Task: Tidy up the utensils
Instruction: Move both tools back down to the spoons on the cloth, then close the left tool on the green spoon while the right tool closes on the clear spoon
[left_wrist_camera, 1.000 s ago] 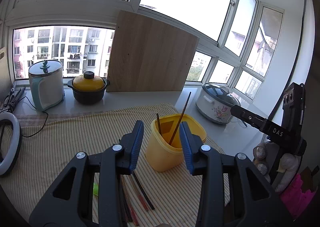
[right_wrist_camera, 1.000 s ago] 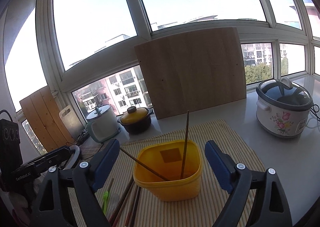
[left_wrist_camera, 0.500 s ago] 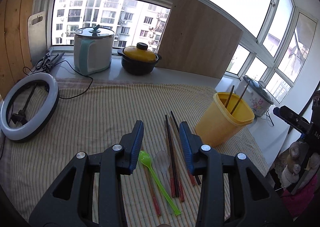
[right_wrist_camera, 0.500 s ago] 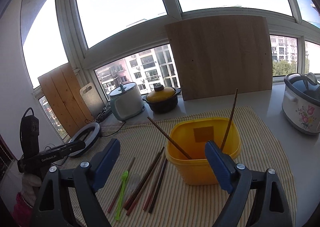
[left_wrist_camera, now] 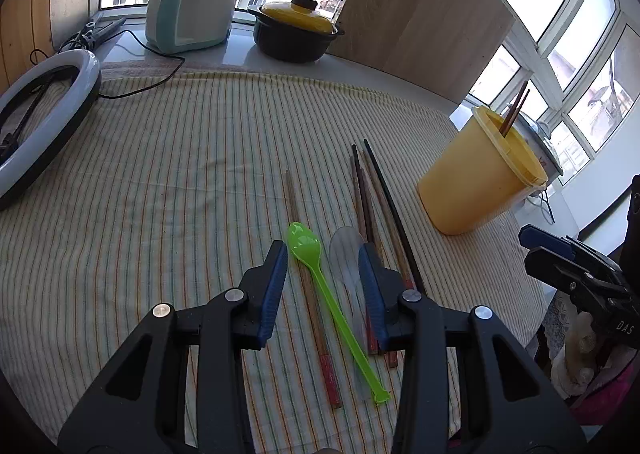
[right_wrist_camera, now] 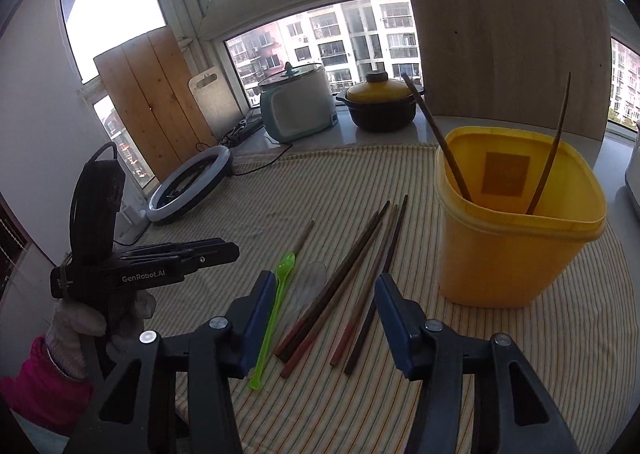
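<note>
A yellow tub (left_wrist_camera: 480, 177) (right_wrist_camera: 516, 221) stands on the striped cloth (left_wrist_camera: 160, 181) with two chopsticks (right_wrist_camera: 444, 141) leaning inside. On the cloth lie a green spoon (left_wrist_camera: 328, 298) (right_wrist_camera: 276, 306), a clear spoon (left_wrist_camera: 346, 254) (right_wrist_camera: 310, 282) and several brown chopsticks (left_wrist_camera: 380, 197) (right_wrist_camera: 352, 274). My left gripper (left_wrist_camera: 323, 252) is open and empty, low over the green spoon's bowl. My right gripper (right_wrist_camera: 326, 282) is open and empty, above the chopsticks' near ends, left of the tub.
A ring light (left_wrist_camera: 44, 109) lies at the cloth's left. A white-and-teal cooker (left_wrist_camera: 188, 5), a black pot with a yellow lid (left_wrist_camera: 296, 29) and a wooden board (left_wrist_camera: 416, 21) stand along the window sill. The cloth's right edge drops off past the tub.
Both grippers have swung left and down, away from the tub, and now look at the spoons and chopsticks on the cloth. Both stay open and empty.
</note>
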`<action>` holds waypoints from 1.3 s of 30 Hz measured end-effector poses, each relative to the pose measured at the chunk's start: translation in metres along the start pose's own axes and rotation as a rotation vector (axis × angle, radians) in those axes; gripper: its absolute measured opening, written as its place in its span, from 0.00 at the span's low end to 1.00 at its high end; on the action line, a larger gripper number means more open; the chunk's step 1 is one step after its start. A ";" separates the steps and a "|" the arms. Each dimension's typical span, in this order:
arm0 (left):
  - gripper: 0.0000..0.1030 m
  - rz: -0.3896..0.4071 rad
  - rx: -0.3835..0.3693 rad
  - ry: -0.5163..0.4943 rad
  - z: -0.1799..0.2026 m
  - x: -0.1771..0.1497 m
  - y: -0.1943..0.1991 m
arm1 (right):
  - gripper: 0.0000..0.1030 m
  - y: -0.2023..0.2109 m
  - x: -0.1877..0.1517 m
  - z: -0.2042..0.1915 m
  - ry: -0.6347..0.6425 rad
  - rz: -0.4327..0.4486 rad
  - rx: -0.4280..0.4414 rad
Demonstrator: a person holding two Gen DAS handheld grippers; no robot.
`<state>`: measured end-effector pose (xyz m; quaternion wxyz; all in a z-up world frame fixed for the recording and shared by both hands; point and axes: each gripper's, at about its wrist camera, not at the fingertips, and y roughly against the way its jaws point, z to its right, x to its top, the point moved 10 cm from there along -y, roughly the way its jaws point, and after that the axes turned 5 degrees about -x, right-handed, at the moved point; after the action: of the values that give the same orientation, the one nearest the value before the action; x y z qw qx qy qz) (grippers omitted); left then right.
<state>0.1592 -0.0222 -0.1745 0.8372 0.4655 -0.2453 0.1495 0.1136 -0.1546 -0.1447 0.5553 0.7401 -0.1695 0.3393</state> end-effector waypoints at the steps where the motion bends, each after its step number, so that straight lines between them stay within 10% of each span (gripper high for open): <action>1: 0.36 -0.010 -0.003 0.007 -0.001 -0.003 -0.004 | 0.46 -0.006 -0.003 -0.004 0.021 -0.012 -0.001; 29: 0.36 -0.127 0.063 0.041 -0.022 -0.007 -0.066 | 0.32 -0.098 -0.013 -0.010 0.099 -0.191 -0.023; 39: 0.11 -0.112 0.082 0.044 -0.035 -0.004 -0.066 | 0.31 -0.113 -0.011 -0.014 0.108 -0.207 -0.011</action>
<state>0.1972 -0.0269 -0.2384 0.8297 0.5089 -0.1939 0.1225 0.1724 -0.1064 -0.2300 0.5998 0.7313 -0.0639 0.3185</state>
